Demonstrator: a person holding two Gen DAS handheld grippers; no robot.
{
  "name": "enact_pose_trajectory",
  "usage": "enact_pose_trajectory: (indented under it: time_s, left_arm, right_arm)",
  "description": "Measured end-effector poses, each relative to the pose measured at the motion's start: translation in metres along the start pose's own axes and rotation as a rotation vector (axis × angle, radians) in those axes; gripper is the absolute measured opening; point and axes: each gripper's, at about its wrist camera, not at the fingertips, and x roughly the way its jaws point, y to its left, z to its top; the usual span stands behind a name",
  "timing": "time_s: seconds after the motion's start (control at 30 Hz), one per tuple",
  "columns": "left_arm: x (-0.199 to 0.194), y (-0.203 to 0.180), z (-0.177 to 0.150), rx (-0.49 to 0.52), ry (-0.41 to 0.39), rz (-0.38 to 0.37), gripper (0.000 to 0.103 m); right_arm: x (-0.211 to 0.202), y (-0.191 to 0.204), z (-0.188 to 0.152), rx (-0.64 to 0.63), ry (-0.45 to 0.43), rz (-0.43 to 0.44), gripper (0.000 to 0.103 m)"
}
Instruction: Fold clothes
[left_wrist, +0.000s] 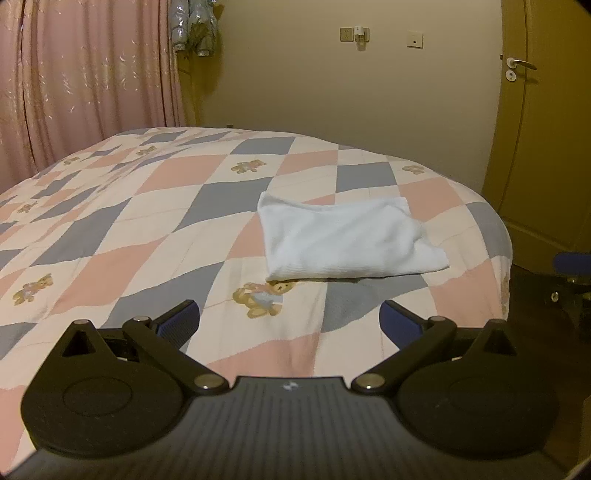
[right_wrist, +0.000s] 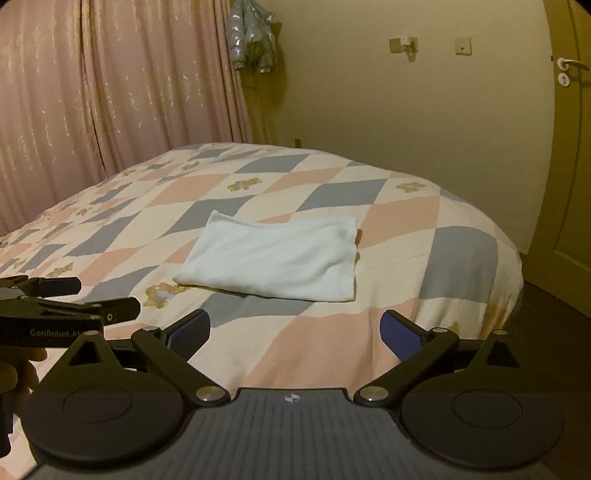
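Garment: one white garment (left_wrist: 351, 240), folded into a flat, roughly rectangular packet, lies on the bed (left_wrist: 110, 229) toward its near right part; in the right wrist view the same garment (right_wrist: 273, 258) sits at mid-frame.
Garment look: fine ribbed knit with soft creases across the top; the near edge is a smooth fold, and the right end is looser, with layers showing.
Contact: neither gripper touches the garment; both are held apart from it, over the near edge of the bed.
Left gripper: the left gripper (left_wrist: 290, 319) has its blue-padded fingers (left_wrist: 177, 325) spread wide with nothing between them; it also appears at the left edge of the right wrist view (right_wrist: 92, 299), with a hand (right_wrist: 18, 373) behind it.
Right gripper: the right gripper (right_wrist: 295, 330) has its fingers (right_wrist: 190, 332) spread wide and holds nothing.
Count: one garment, two grippers, one bed.
Bed cover: diamond patchwork in pink, grey-blue and cream, with small teddy bear prints (left_wrist: 260, 295); one bear lies just near the garment's near left corner.
Room: pink curtain (left_wrist: 85, 81) at far left, a silvery jacket (left_wrist: 195, 26) hanging beside it, a yellowish wall with wall plates (left_wrist: 414, 39), and a door with a lever handle (left_wrist: 519, 64) at far right.
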Motion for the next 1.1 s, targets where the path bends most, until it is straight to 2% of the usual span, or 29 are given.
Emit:
enact_pose_trajectory:
  time_s: [0.4, 0.7, 1.1]
  left_arm:
    - [-0.046, -0.005, -0.003, -0.021, -0.009, -0.017, 0.102]
    - [-0.079, -0.013, -0.007, 0.001, -0.025, -0.011, 0.102]
    - [-0.121, -0.021, -0.01, 0.003, -0.045, -0.017, 0.102]
  right_arm:
    - [-0.036, 0.01, -0.005, 0.033, 0.012, -0.014, 0.103]
    - [-0.065, 0.019, -0.015, 0.033, 0.003, -0.026, 0.103]
    - [-0.112, 0.023, -0.013, 0.028, -0.063, -0.051, 0.103]
